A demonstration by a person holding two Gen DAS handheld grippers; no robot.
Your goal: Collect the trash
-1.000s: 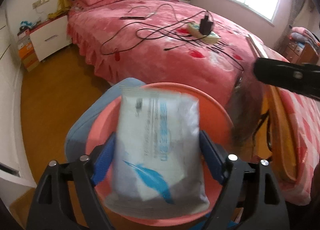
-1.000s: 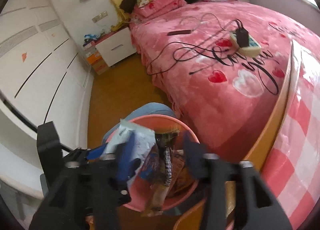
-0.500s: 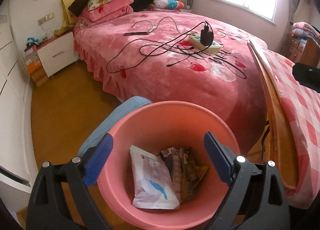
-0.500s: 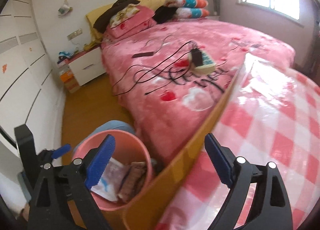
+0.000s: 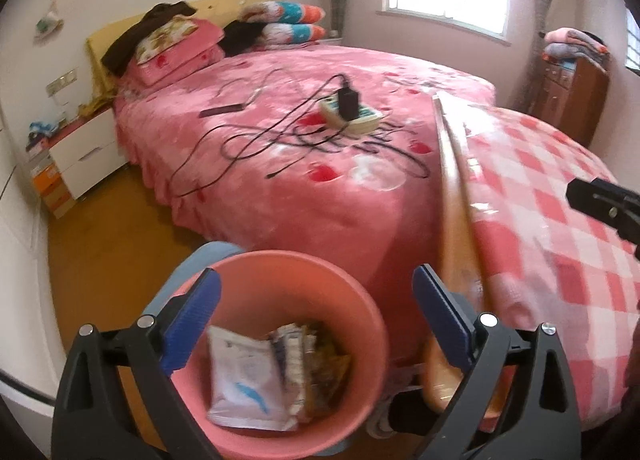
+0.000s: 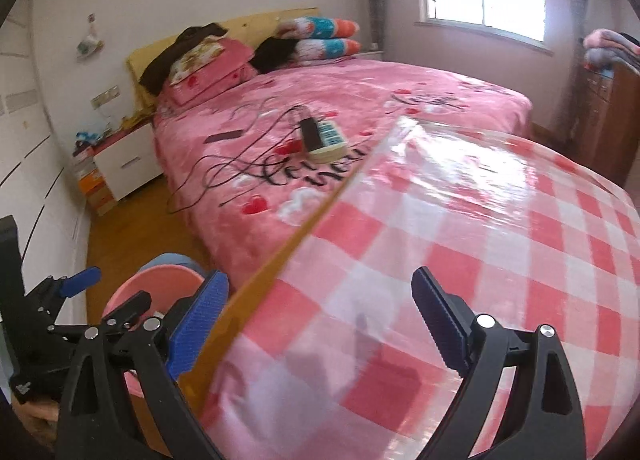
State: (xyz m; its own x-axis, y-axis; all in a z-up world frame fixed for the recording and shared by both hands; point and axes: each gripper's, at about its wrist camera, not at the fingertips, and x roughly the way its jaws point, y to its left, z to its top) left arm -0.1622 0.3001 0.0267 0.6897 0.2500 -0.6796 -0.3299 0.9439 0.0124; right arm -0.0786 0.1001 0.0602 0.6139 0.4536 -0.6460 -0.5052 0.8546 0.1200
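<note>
Left claw point(image 5: 316, 320) spread apart, empty, poised over pink bin point(image 5: 280, 268) on the floor by the tabletop's point(image 6: 460, 219) left edge; white packet point(image 5: 244, 388) and wrappers lie inside. Right claw point(image 6: 320, 320) likewise apart above the checked tabletop, probably seeking more trash.

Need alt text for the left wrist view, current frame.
The open left gripper hovers above a round pink plastic bin holding a white tissue packet with a blue feather mark and crumpled snack wrappers. Behind it is a pink floral bed with black cables; a red-checked table is on the right.
</note>
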